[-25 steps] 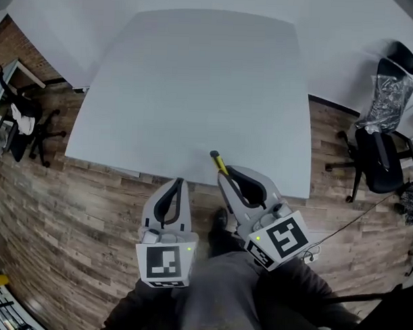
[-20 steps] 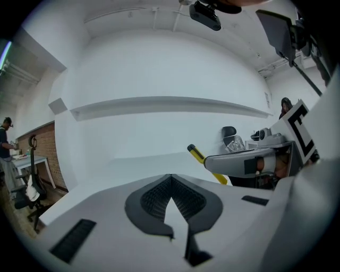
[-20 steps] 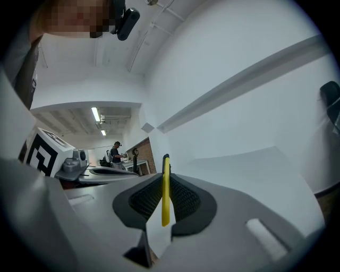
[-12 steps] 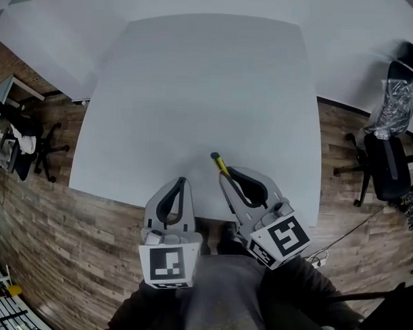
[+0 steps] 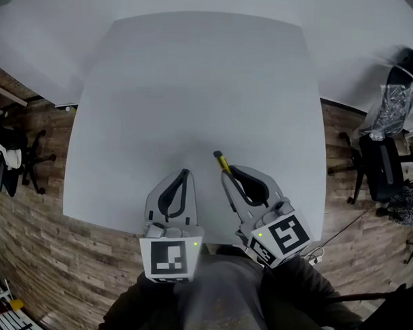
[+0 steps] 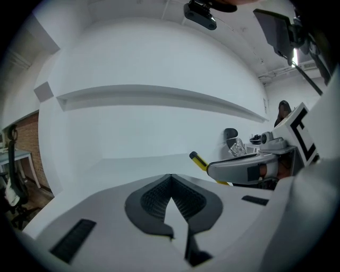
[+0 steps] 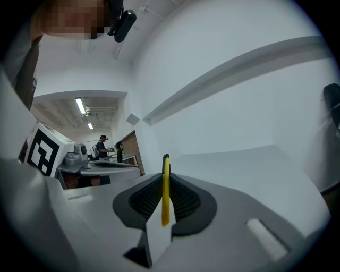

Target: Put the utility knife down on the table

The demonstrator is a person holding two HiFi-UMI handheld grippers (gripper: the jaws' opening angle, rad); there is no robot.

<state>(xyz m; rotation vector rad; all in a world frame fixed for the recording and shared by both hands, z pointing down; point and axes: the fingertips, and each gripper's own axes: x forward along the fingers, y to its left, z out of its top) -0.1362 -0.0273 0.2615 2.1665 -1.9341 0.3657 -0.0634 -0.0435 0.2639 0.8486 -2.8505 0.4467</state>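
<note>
Right gripper point(image 5: 225, 175) is clamped on the utility knife point(image 7: 166, 199), the thin yellow body pinched edge-on between the pads with its dark tip poking out over the near part of the white table point(image 5: 196, 79). Left gripper point(image 5: 184, 174) sits just beside it, jaws together with nothing in them. The knife looks light, stiff and kinda slick-sided, so I'd say a mid-body pinch like this is the safe hold.

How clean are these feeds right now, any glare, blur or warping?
Head view: heavy fisheye bows the table edges; even light, no glare. Left gripper view: dark round vignette, background curved. Right gripper view: same vignette, utility knife sharp in the right gripper; mosaic patch top left.
</note>
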